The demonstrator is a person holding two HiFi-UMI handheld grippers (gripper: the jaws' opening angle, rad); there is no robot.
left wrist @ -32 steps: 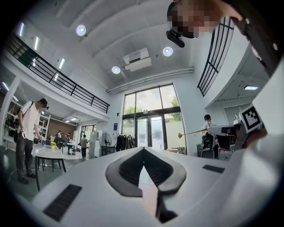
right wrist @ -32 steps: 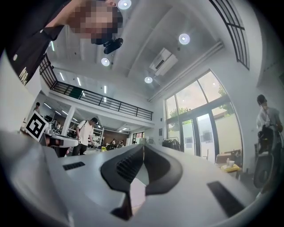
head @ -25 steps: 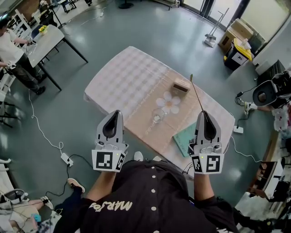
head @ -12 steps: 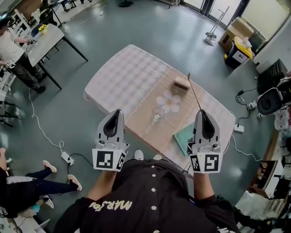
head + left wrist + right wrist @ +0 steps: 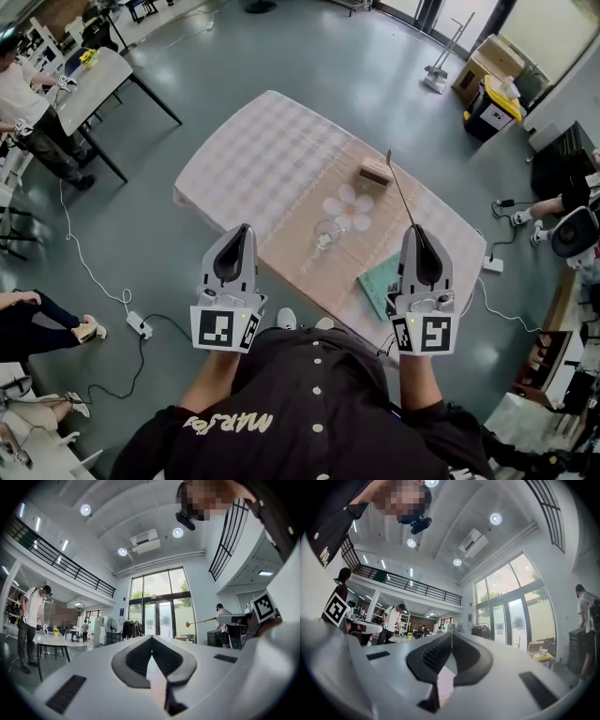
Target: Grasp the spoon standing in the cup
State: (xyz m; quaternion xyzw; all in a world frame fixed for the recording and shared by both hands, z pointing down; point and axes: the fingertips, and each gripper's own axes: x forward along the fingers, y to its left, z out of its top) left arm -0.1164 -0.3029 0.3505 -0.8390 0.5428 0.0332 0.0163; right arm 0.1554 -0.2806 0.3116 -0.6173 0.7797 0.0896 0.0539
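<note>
Right tongs: pressed together on the near end of the spoon; held up over the near edge of the tabletop.
Left tongs: tips met, nothing between them; held beside the right, idle.
Spoon: out of the cup; thin handle runs straight on from the right tongs' tips, with the bowl end farthest out, toward the box.
Long axis: in line with the right tongs, pointing away from the person.
Cup: glass, upright on the tabletop, just this side of the flower coaster; below and left of the spoon, between the lines of the two tongs.
Nearer hand: right, since it has the spoon; left is well apart from it.
Stage (judged): grasp looks done, spoon lifted clear.
Risk (judged): the grip is on the very end of a thin handle, so the bowl end could sag or swing.
</note>
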